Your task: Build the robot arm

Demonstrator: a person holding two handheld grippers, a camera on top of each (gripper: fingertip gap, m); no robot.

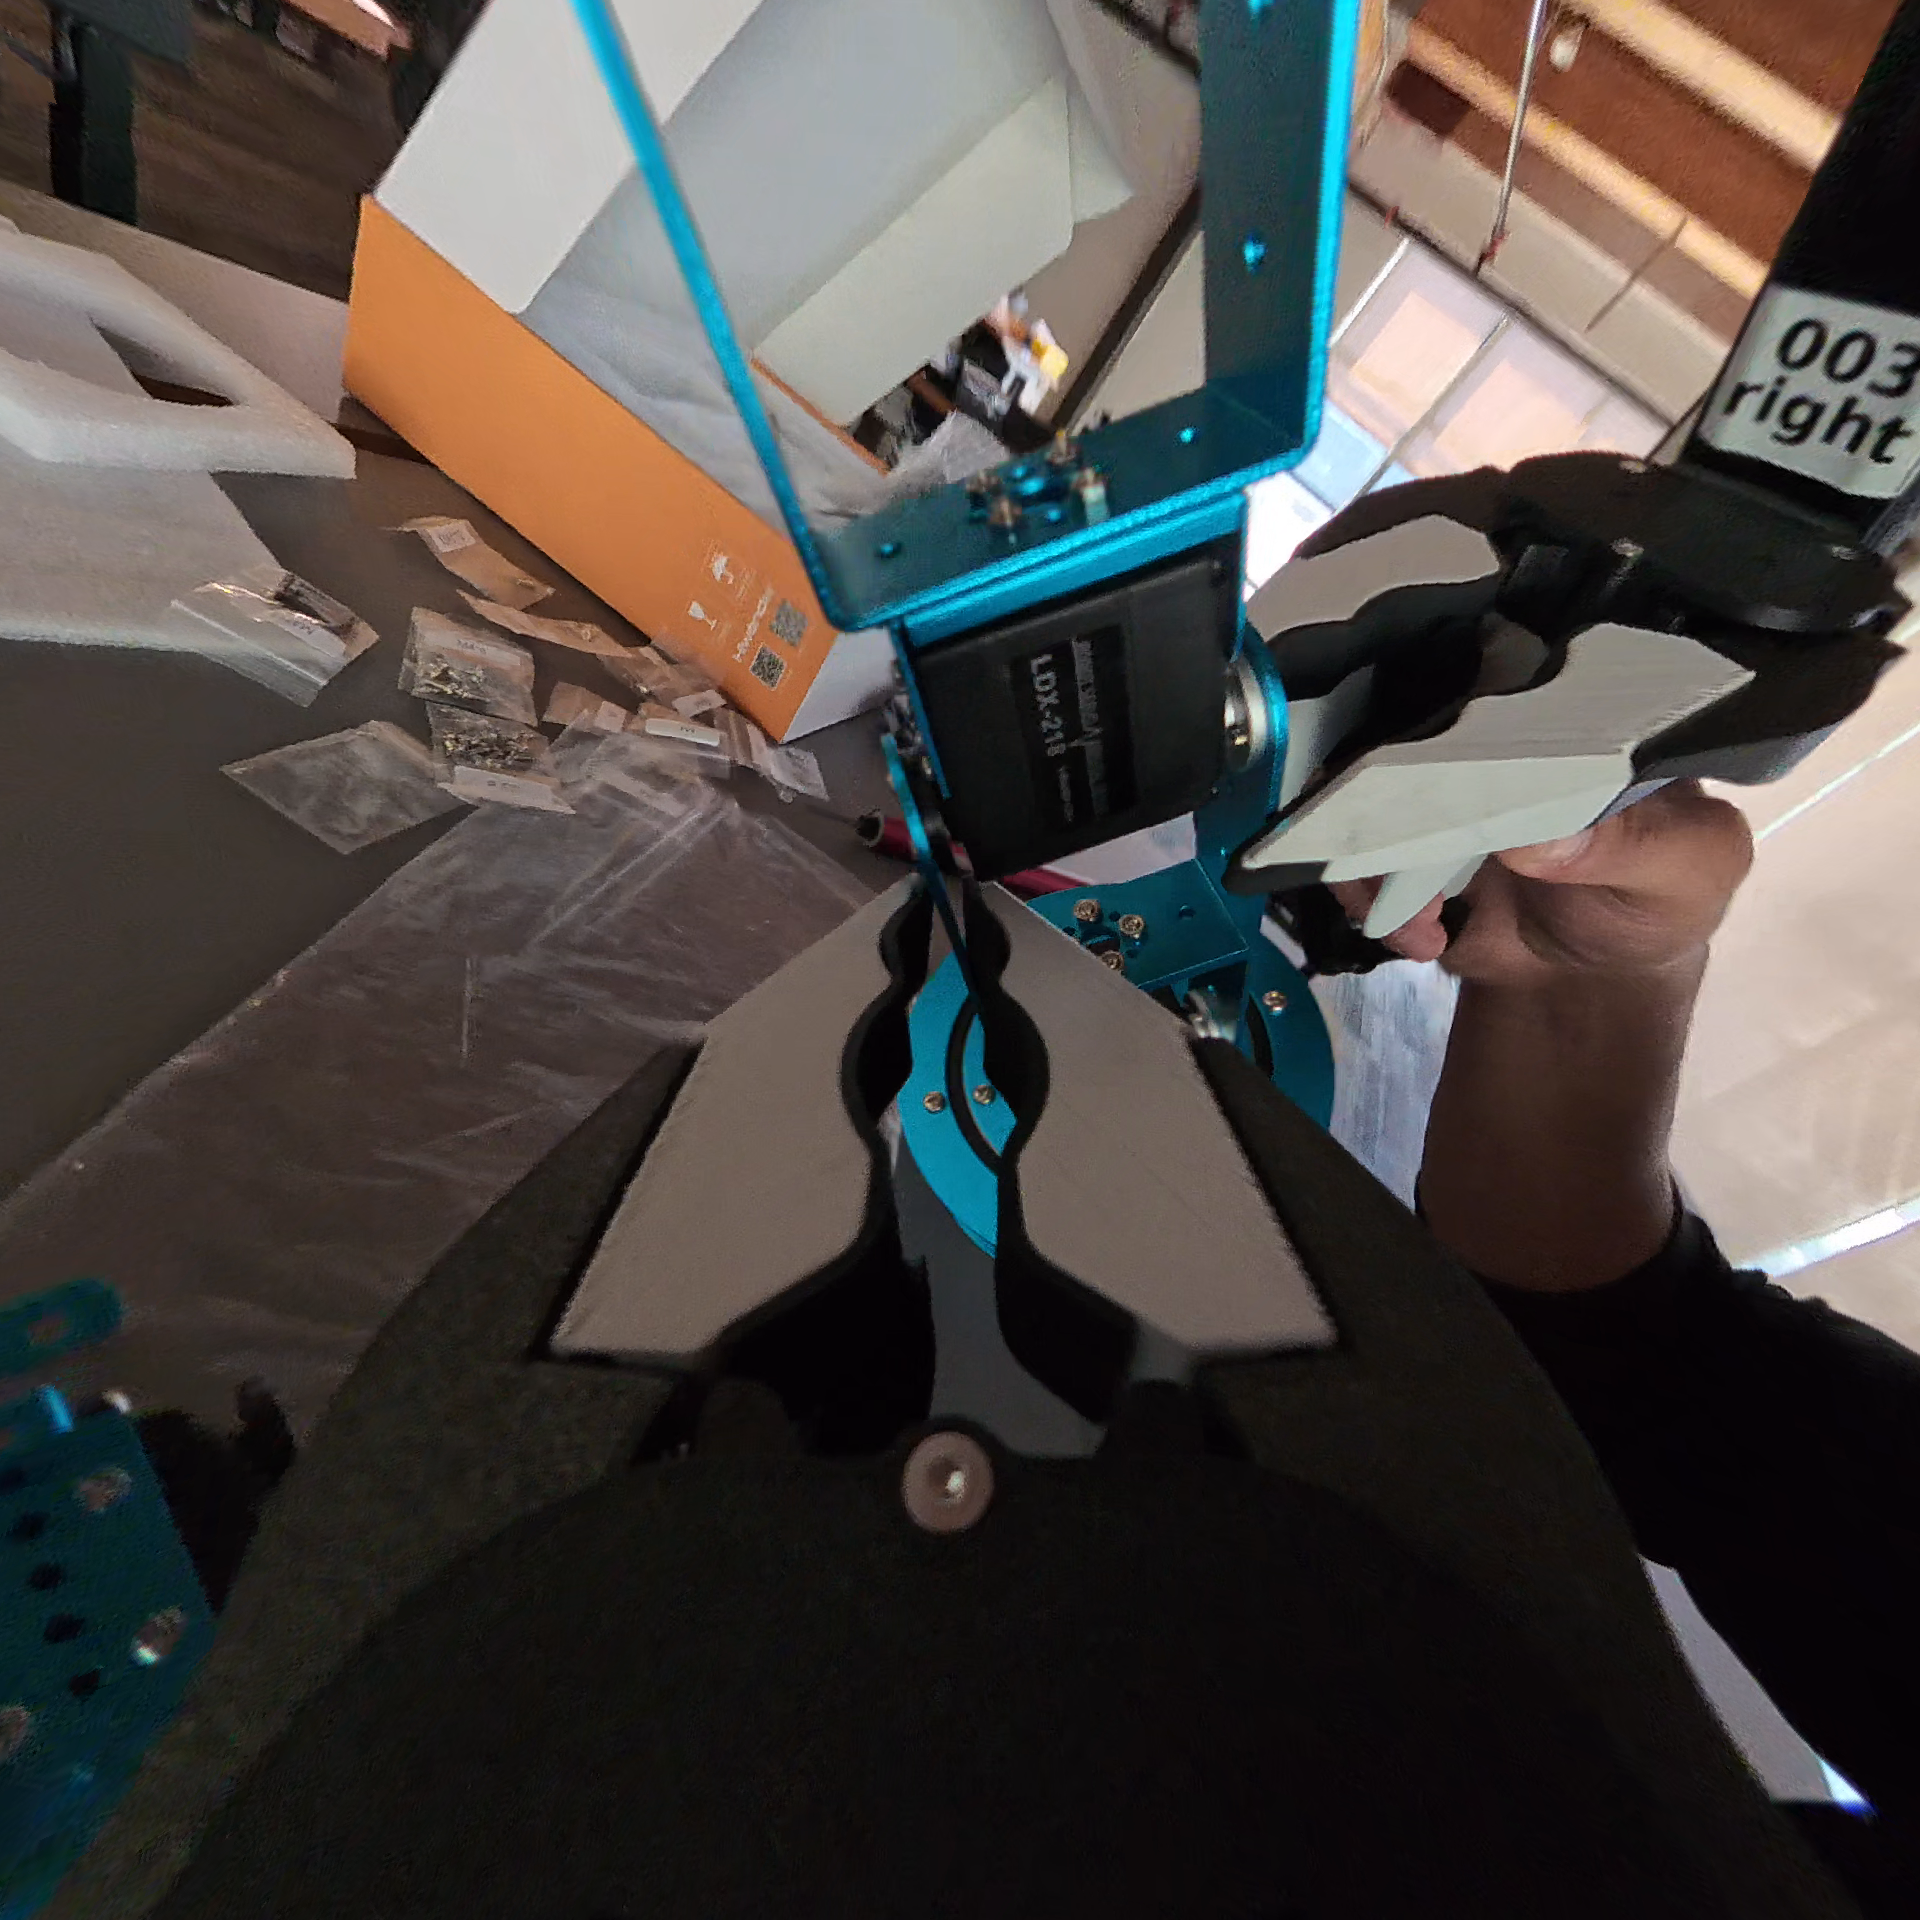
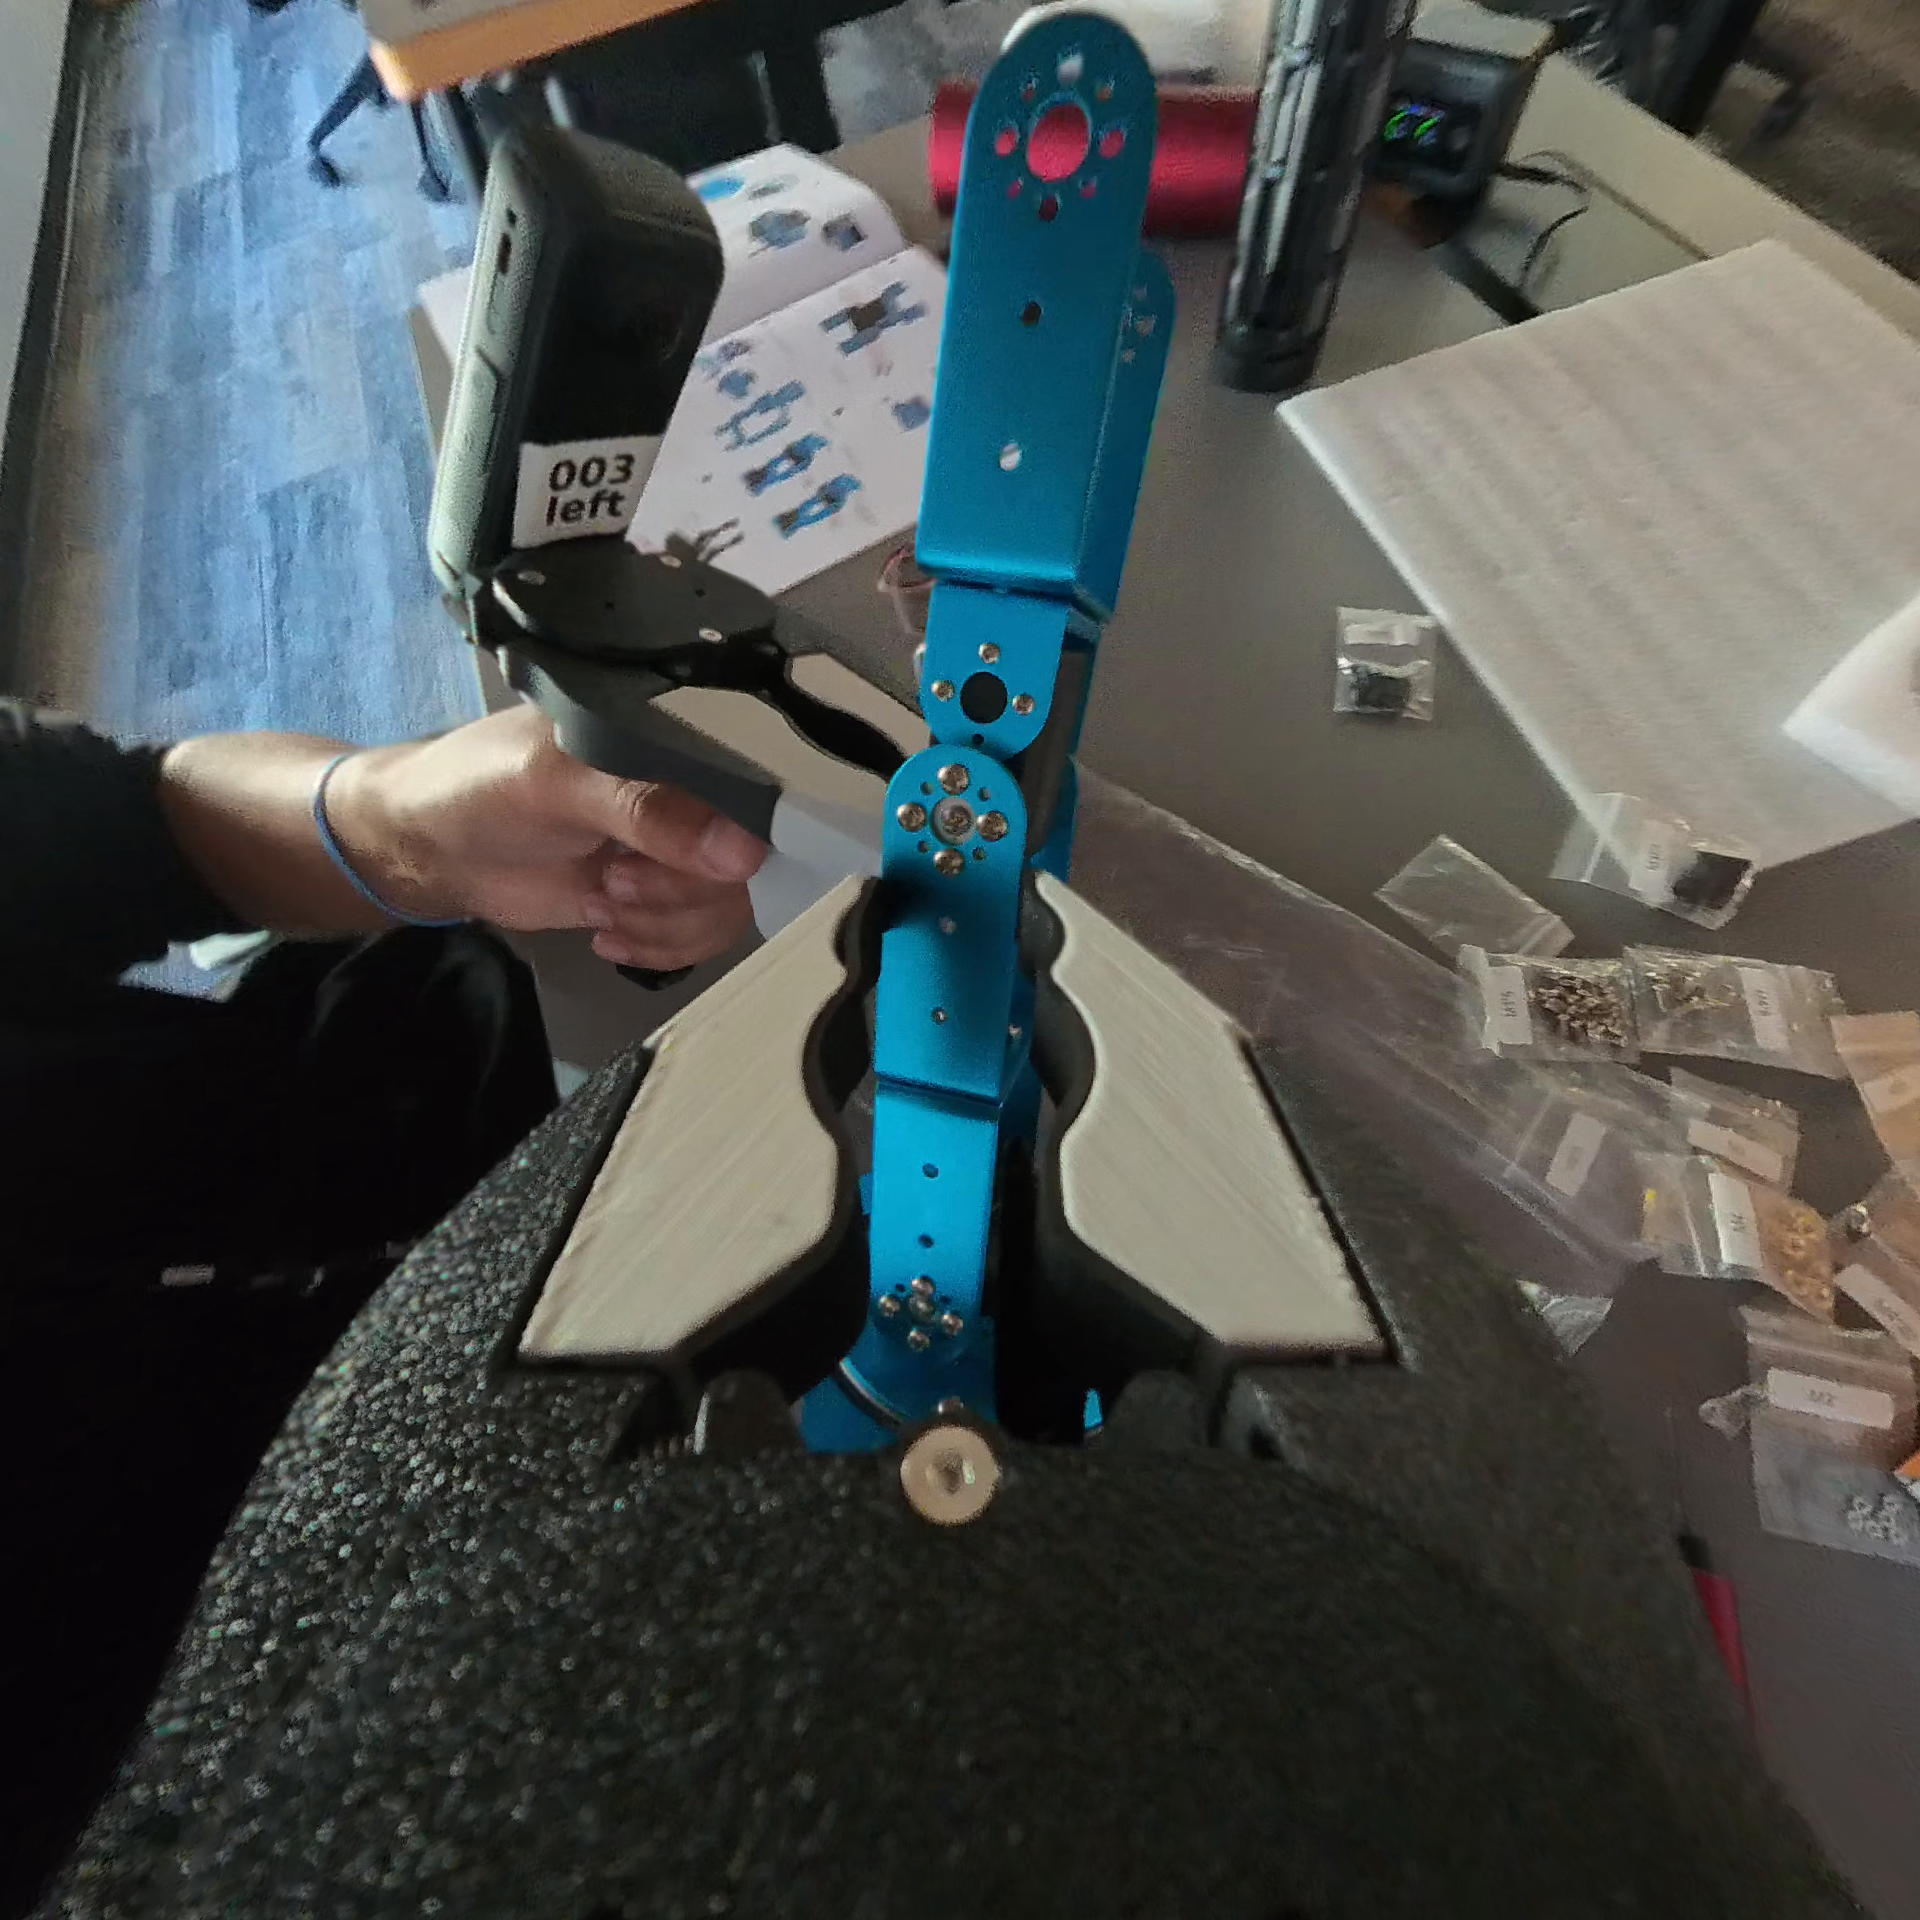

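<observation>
A blue metal robot arm (image 1: 1262, 260) with a black servo (image 1: 1081, 727) stands on a round blue base (image 1: 1294, 1060) on the grey table. My left gripper (image 1: 945, 904) is shut on the thin edge of a lower blue bracket just under the servo. My right gripper (image 2: 951, 904) is shut on the arm's lower blue link (image 2: 940, 997) from the other side. In the left wrist view the right gripper (image 1: 1257, 727) comes in from the right, held by a hand (image 1: 1579, 914). In the right wrist view the left gripper (image 2: 873, 743) reaches the arm from the left.
An orange and white box (image 1: 540, 436) and white foam (image 1: 156, 395) lie behind. Several small bags of screws (image 2: 1579, 1003) lie on a clear plastic sheet (image 1: 468, 1039). Instruction pages (image 2: 790, 416), a red cylinder (image 2: 1195, 156) and a foam sheet (image 2: 1610, 520) lie beyond. Another blue part (image 1: 73, 1558) sits near left.
</observation>
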